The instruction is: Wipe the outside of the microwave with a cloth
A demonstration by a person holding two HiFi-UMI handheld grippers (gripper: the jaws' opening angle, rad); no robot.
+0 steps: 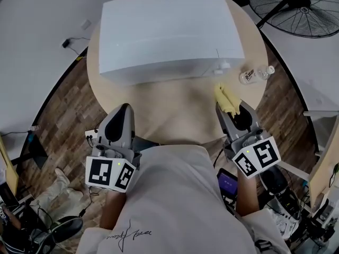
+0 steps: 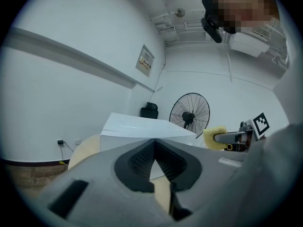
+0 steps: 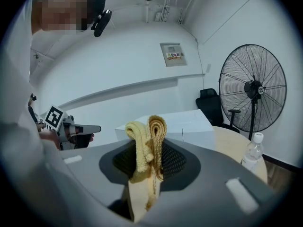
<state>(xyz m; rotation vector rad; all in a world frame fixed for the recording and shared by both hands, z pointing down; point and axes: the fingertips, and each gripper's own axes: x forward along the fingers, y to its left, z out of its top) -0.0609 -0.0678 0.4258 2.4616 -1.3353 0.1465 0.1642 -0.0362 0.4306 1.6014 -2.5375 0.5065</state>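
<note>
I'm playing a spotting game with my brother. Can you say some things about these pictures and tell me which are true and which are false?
1. The right gripper holds a yellow cloth. True.
2. The left gripper holds a sponge. False: its jaws are together with nothing between them.
3. A bottle is on the table beside the microwave. True.
4. The cloth is pressed against the microwave. False: it is in front of the microwave, with bare table showing between them.
5. The fan stands on the table. False: it is on the floor behind the table.
</note>
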